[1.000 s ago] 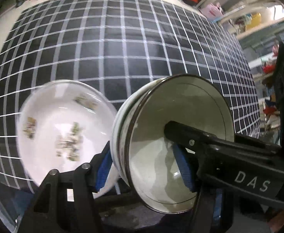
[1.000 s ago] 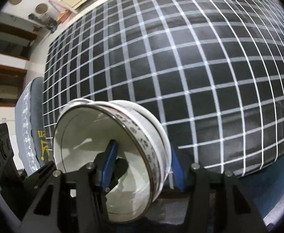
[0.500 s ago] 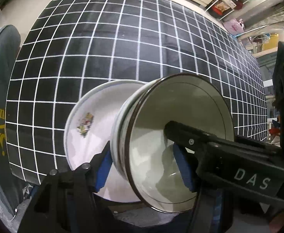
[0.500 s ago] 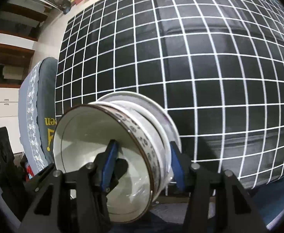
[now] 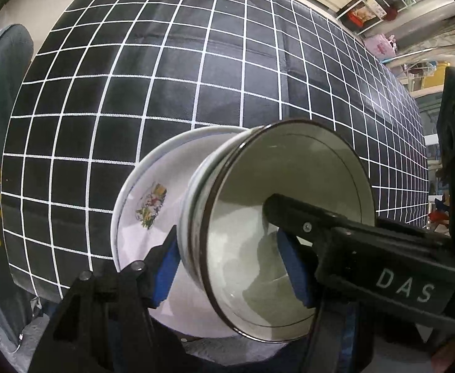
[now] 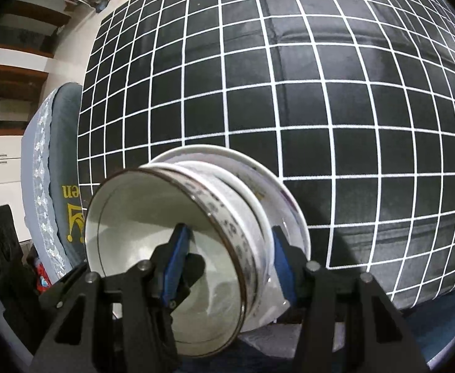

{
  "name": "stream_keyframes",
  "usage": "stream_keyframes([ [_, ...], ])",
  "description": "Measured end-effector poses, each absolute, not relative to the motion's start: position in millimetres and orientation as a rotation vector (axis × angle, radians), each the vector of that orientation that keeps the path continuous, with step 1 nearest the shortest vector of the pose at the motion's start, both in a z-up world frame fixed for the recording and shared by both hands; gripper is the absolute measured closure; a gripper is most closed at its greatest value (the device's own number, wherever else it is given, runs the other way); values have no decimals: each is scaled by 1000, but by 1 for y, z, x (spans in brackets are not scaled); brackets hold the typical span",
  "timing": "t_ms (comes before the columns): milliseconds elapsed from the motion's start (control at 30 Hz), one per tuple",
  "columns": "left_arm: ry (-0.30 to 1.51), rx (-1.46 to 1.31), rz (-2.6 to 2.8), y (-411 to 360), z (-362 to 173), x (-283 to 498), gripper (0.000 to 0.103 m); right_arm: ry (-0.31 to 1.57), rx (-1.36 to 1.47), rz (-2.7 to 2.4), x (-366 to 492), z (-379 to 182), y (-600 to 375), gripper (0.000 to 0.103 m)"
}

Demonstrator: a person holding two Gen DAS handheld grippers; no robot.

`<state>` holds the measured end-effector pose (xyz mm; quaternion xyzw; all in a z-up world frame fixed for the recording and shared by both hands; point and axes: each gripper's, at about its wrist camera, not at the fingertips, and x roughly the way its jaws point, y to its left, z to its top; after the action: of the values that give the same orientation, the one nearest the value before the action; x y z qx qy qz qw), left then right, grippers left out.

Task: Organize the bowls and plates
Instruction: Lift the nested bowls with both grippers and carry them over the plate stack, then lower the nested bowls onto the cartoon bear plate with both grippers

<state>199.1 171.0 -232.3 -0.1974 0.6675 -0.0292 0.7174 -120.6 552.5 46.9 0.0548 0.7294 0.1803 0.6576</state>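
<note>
Glossy round bowls, nested on a floral plate, clamped by both tongs.

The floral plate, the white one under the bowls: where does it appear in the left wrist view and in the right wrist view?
Left wrist view: the floral plate is lower centre-left, left of the brown-rimmed bowl, behind the left gripper.
Right wrist view: the plate is lower centre, right of the bowl, beyond the right gripper.
Shared landmark: the black grid tablecloth.
</note>
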Motion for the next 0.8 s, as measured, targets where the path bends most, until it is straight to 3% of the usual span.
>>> stream_keyframes([
  [800,1428,-421,-54,190,-212,180,48,1549,95,446,-116,59,553,46],
])
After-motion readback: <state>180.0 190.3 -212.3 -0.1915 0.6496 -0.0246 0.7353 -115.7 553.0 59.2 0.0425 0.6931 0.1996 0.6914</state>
